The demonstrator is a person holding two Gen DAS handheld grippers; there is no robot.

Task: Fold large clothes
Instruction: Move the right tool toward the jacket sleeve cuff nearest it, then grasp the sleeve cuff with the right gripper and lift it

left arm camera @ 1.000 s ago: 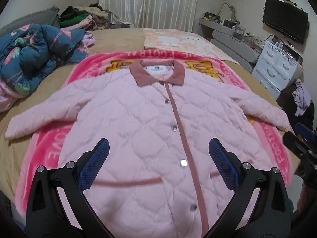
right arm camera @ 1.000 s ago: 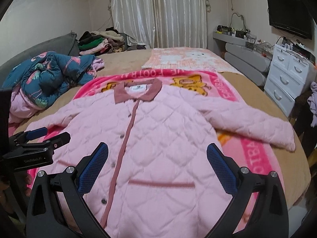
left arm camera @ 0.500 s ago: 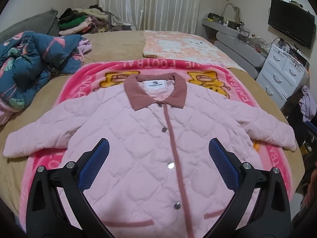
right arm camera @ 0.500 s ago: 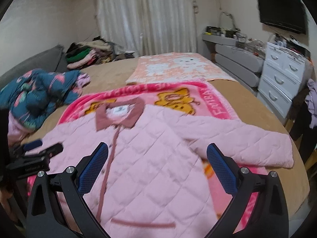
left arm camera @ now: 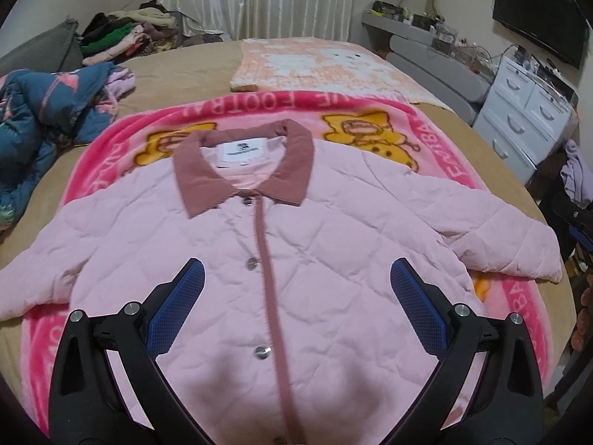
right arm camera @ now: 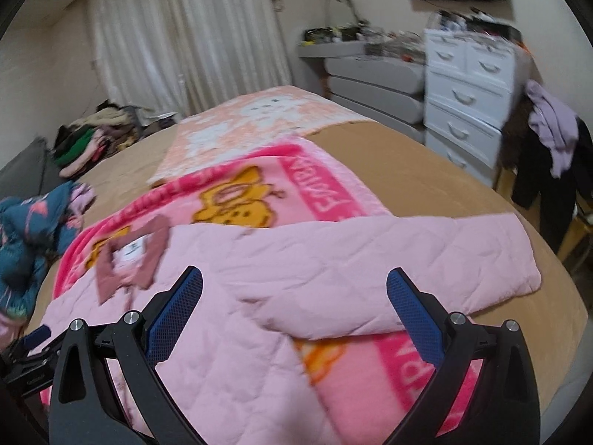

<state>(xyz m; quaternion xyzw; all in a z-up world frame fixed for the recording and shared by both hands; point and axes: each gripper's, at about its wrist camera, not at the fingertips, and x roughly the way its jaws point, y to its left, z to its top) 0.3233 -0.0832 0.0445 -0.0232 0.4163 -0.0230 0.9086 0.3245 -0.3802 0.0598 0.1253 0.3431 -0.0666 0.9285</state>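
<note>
A pink quilted jacket (left arm camera: 333,244) with a dusty-rose collar (left arm camera: 244,163) lies flat, front up and buttoned, sleeves spread, on a bright pink blanket (left arm camera: 259,107). My left gripper (left arm camera: 296,289) is open and empty above the jacket's chest. My right gripper (right arm camera: 294,296) is open and empty above the jacket's right sleeve (right arm camera: 407,256). The jacket's collar (right arm camera: 129,259) shows at the left of the right wrist view. The left gripper's tip (right arm camera: 33,337) shows at that view's lower left edge.
The blanket lies on a tan bed (left arm camera: 166,74). A crumpled blue floral quilt (left arm camera: 40,111) and a pile of clothes (left arm camera: 122,37) sit at the far left. A peach patterned blanket (left arm camera: 318,63) lies beyond. White drawers (right arm camera: 467,104) and hanging clothes (right arm camera: 552,129) stand at the right.
Both grippers moved forward over the jacket, toward the collar end. The right gripper also swung right, over the right sleeve. Both stayed open and empty.
</note>
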